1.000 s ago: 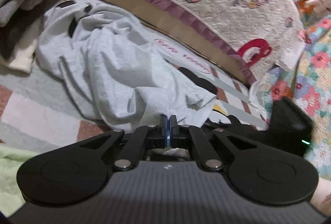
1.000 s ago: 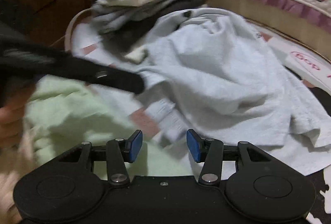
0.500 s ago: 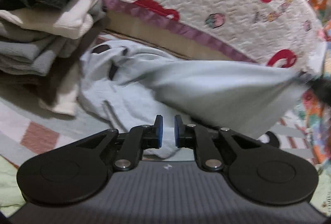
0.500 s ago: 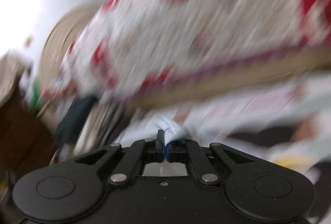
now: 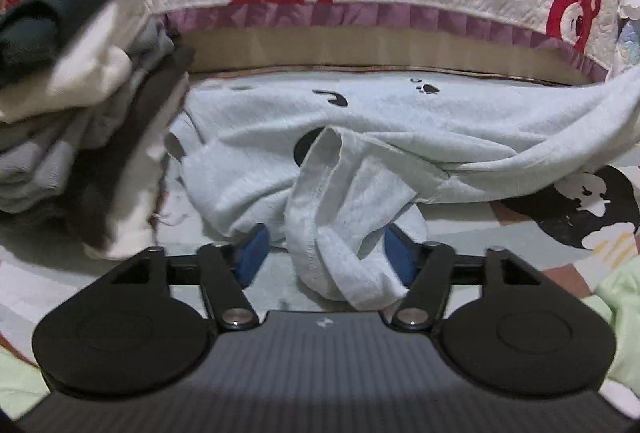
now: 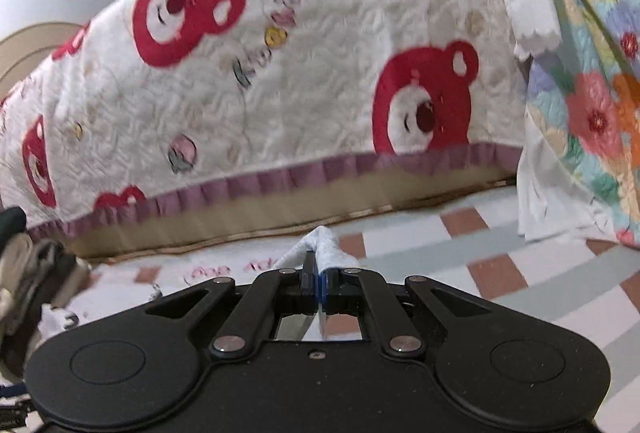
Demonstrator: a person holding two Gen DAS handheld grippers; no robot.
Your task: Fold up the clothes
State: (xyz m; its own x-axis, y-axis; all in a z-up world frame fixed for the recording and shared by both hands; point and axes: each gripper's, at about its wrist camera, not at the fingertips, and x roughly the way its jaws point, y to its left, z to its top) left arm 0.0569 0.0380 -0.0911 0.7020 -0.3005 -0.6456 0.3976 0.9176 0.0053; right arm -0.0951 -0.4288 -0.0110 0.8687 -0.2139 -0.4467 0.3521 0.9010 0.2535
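A pale grey-white T-shirt (image 5: 400,121) with small black prints lies crumpled on the checked mat, and its right side is stretched out toward the right edge. My left gripper (image 5: 324,257) hangs low over it. Its jaws are opening, and a bunched fold of the shirt (image 5: 340,225) sits loose between the blue pads (image 5: 252,257). In the right wrist view my right gripper (image 6: 320,285) is shut on a pinch of the same shirt (image 6: 326,245), held above the mat.
A stack of folded clothes (image 5: 80,93) stands at the left, also seen in the right wrist view (image 6: 32,273). A quilt with red bears (image 6: 280,73) hangs behind. A floral quilt (image 6: 592,93) is on the right. A light green garment (image 5: 616,305) lies near right.
The left gripper went from shut to open and dropped toward the shirt's fold. The right gripper closed on the shirt's edge and swung right, drawing that side out.
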